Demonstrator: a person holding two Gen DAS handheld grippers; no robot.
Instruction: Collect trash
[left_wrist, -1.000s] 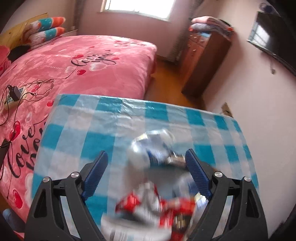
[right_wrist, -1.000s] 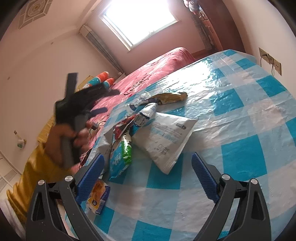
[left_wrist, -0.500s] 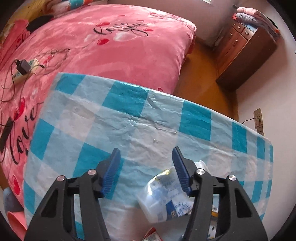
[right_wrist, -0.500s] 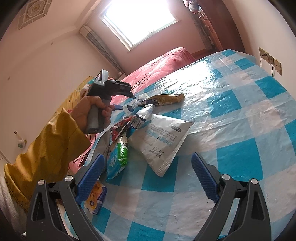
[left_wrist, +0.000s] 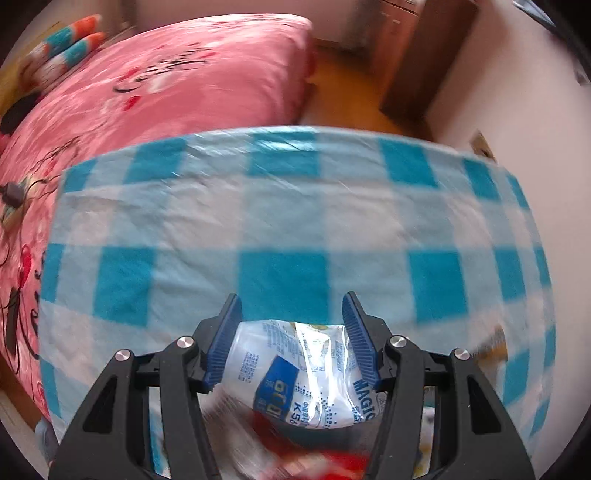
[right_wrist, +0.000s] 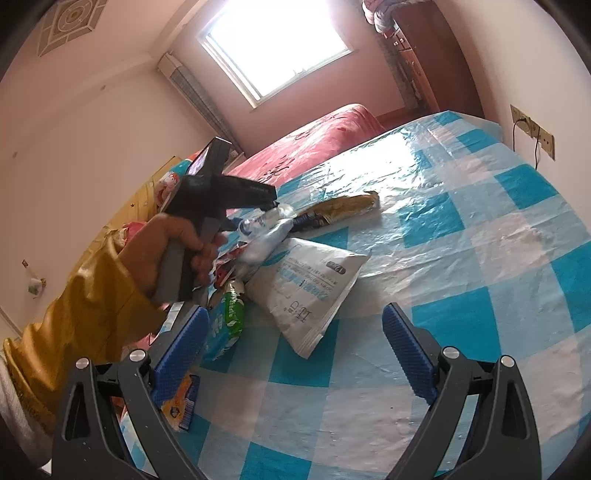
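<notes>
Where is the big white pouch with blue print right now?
In the right wrist view the white pouch lies flat on the checked tablecloth, at the right edge of the trash pile, just nearer the camera than the yellow wrapper.

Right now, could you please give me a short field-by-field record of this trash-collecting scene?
surface: table with blue-and-white checked cloth
left claw: just been closing, pads against a crumpled white-and-blue wrapper
right claw: open, holding nothing, above the cloth
nearby trash: large white bag, green-and-white packet, yellow-brown wrapper
background: pink bed
</notes>
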